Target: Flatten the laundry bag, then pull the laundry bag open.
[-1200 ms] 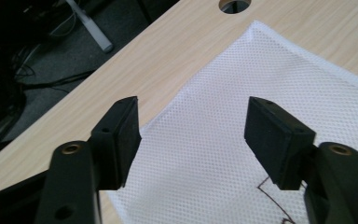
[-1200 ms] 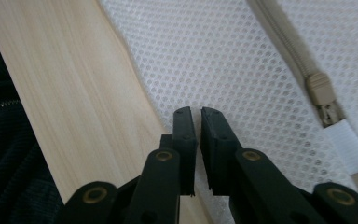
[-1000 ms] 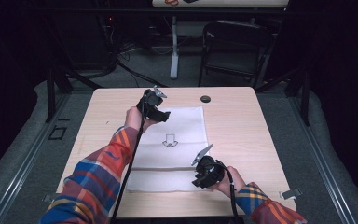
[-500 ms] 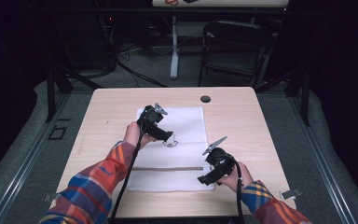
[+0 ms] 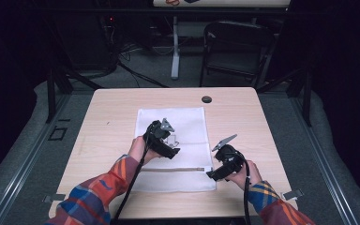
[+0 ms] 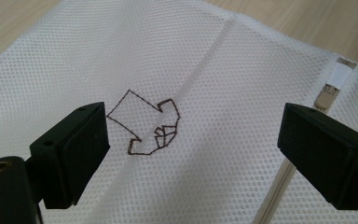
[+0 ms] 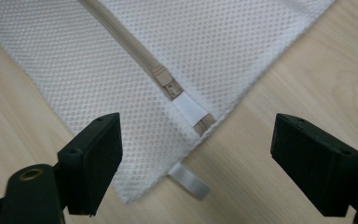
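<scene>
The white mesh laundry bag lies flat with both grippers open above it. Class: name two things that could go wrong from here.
1. The white mesh laundry bag is thin and lies flat on the pale wooden table; the left gripper, open over the stitched arrow mark, may slip off the mesh or only bunch it.
2. The beige zipper slider is small; the right gripper, jaws wide, could close on the white fabric tab instead.

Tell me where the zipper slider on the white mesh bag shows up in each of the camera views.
High view: the zipper slider sits low on the white mesh bag, near its right edge, just left of the right gripper.
Left gripper view: far right, upper half, above the right-hand finger.
Right gripper view: centre, upper half, between the open fingers.
Shared landmark: the beige zipper line.
</scene>
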